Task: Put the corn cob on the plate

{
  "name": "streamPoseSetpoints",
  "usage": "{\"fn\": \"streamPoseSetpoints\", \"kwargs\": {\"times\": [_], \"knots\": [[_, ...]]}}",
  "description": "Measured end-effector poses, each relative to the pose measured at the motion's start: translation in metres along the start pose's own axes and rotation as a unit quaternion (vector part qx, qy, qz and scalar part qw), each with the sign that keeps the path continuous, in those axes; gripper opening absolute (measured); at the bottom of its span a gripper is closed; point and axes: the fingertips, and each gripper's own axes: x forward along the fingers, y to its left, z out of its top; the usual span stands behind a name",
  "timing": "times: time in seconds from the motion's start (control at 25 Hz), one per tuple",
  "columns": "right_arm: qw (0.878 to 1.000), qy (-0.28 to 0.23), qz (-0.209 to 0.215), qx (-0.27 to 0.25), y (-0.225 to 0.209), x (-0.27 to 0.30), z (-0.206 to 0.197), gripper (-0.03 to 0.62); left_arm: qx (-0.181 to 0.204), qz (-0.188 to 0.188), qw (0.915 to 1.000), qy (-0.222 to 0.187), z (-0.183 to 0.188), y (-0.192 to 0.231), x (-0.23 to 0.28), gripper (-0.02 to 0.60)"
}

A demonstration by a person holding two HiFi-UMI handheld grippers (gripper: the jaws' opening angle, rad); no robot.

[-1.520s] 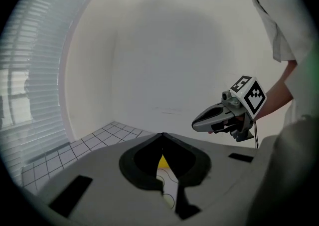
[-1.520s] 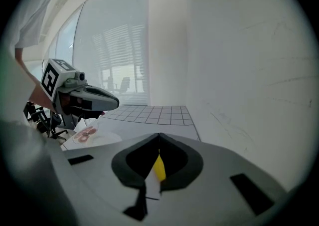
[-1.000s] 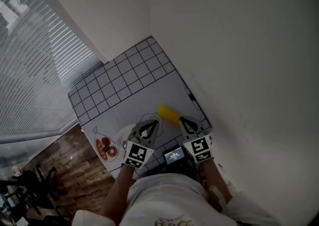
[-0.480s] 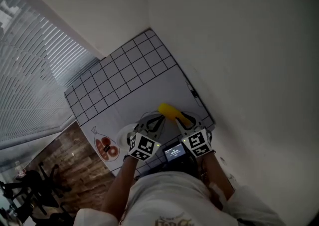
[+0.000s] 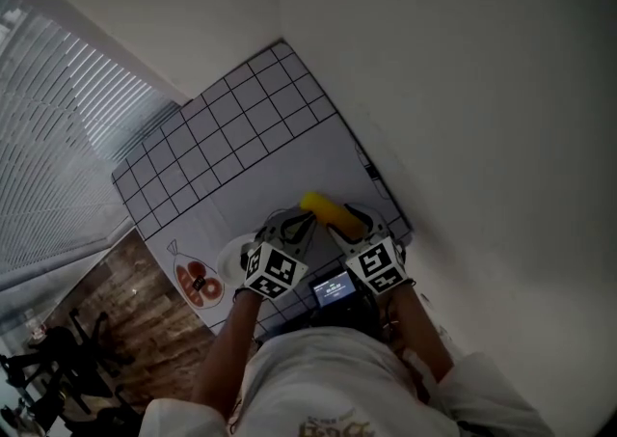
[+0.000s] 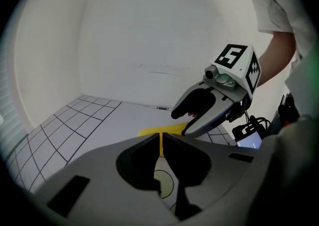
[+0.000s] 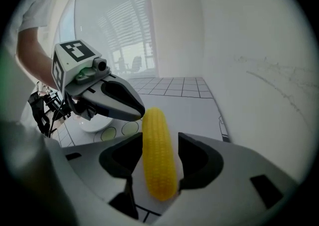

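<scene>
None done yet: our right claw, jaws just opening, straddles the corn cob ungripped; left claw closed, empty; plate waits left of the right claw.

Soft, even daylight comes through the white slatted window blinds on my left, leaving the plain white wall hazy and washed out. Both gripper views are round fisheye pictures with black corners and bent edges. My grey left claw looks dark and blurred near its lens. Shadows are faint.
</scene>
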Motion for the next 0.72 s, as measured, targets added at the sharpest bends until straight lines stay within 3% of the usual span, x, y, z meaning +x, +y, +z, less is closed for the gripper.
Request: {"fn": "streamPoseSetpoints", "kwargs": {"times": [0.24, 0.72], "knots": [[0.999, 0.035, 0.023, -0.024, 0.009, 0.016, -0.004, 0.253, 0.000, -0.004, 1.0000, 0.000, 0.001, 0.001, 0.003, 0.011], [0.996, 0.078, 0.017, -0.050, 0.008, 0.041, -0.015, 0.256, 0.014, 0.005, 0.9999, 0.003, 0.003, 0.002, 0.002, 0.011]]}}
